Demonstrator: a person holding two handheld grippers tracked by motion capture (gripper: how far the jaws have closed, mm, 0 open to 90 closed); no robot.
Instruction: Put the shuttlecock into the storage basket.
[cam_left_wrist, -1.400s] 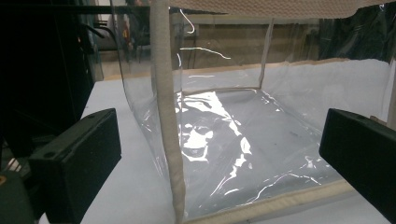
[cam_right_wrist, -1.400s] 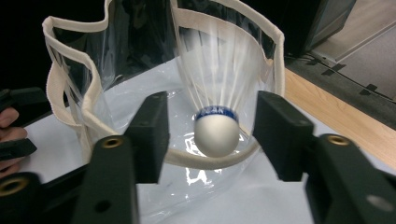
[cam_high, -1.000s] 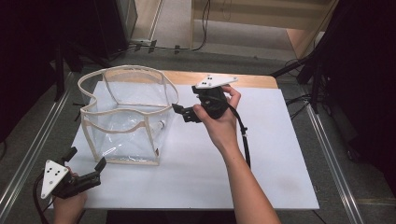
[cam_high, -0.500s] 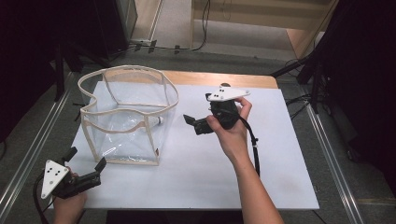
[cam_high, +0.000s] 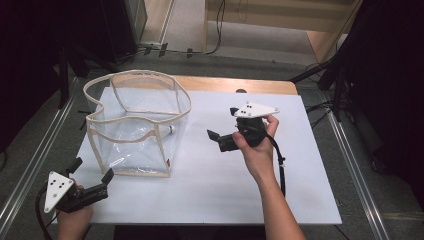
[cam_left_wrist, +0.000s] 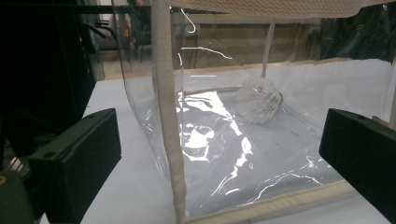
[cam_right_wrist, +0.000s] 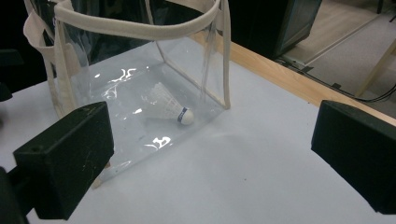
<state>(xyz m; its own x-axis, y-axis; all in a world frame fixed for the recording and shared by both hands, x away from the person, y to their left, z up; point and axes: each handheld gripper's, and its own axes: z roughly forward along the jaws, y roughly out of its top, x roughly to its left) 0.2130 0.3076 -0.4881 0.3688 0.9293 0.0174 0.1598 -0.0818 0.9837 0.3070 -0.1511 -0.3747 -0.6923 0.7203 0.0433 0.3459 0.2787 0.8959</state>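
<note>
- The shuttlecock (cam_right_wrist: 167, 108) is lying on its side inside the clear bag (cam_high: 135, 125), down on the bag's floor, near the wall of the bag that faces the right gripper.
- In the right gripper view the shuttlecock is sitting a bit left of the middle of the frame, with its white feathers pointing up and left and its round white tip pointing down and right.
- In the left gripper view it is showing through the clear plastic, right of the middle of the frame.
- The clear bag is standing upright and open at the top, in the left half of the high view, on the white table (cam_high: 210, 185).
- The bag has cream cloth edges and a cream strap looping around its top.
- The right gripper (cam_high: 216, 138) is sitting in the middle of the high view, held in a hand, near the bag but not touching it.
- Its jaws have just been opening and are standing wide apart, with nothing between them.
- The left gripper (cam_high: 92, 176) is sitting in the lower left of the high view, just beside the bag's near corner.
- Its jaws are also standing apart, holding nothing.
</note>
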